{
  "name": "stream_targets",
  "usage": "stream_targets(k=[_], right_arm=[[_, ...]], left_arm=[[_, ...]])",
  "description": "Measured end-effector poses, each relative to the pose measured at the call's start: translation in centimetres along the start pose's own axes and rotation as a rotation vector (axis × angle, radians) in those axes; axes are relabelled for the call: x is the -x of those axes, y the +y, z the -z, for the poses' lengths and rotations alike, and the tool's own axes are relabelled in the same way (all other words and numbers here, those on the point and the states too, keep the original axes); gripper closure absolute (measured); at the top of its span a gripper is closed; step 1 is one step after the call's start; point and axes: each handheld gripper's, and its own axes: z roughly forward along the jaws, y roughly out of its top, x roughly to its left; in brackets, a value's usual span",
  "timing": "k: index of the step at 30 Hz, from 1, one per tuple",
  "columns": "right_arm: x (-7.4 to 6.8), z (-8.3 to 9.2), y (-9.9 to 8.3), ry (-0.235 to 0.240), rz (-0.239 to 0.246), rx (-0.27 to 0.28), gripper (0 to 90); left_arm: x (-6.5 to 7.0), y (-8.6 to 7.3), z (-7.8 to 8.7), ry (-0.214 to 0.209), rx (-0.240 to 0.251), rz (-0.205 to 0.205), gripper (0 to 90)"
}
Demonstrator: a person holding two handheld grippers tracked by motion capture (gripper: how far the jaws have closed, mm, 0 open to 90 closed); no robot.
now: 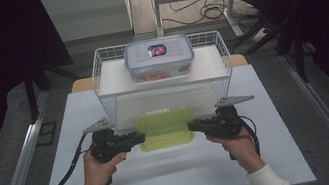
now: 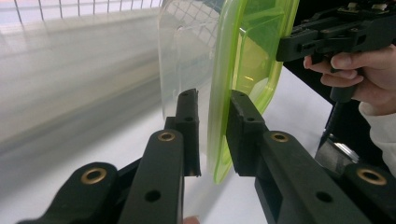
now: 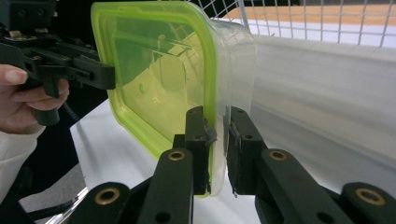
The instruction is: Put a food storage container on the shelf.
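White sleeves: two cuffs came in at the near edge of the table, one on each forearm.
Hands: the person's left hand and right hand each gripped a black handle, with a black cable trailing from each toward the near side.
Left gripper: its jaws pointed right and were clamped on the left rim of the green-lidded container; in the left gripper view the rim sat pinched between the two black pads.
Right gripper: its jaws pointed left and were clamped on the container's right rim; in the right gripper view the green edge sat squeezed between the pads.
Green-lidded container: a clear tub with a translucent lime lid, held between the two grippers at mid-table, just in front of the near wall of the wire basket; whether it touched the table could not be told.
Wire basket: white, standing on the far half of the table, with a pale flat panel inside.
Blue-lidded container: a clear box with a blue-rimmed lid and a small label, resting on top of the basket at its far side, well apart from the grippers.
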Motion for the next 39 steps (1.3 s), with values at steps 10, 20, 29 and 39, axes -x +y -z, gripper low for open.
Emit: stream_targets(k=[10,20,29,39], right_arm=[[-0.5,1.1,3.2,-0.006,0.034,0.035,79.7],[-1.4,2.7,8.2,-0.020,0.081,0.063,79.7],[-2.1,4.0,12.9,-0.044,0.113,0.084,79.7],[-1.5,4.2,16.7,-0.063,0.117,0.092,79.6]], left_arm=[[0.4,3.4,1.1,-0.004,0.029,-0.029,76.8],[0.6,7.7,2.4,-0.017,0.068,-0.051,76.9],[1.0,12.2,3.4,0.011,0.079,-0.105,77.2],[0.1,16.1,3.3,0.018,0.080,-0.097,77.5]])
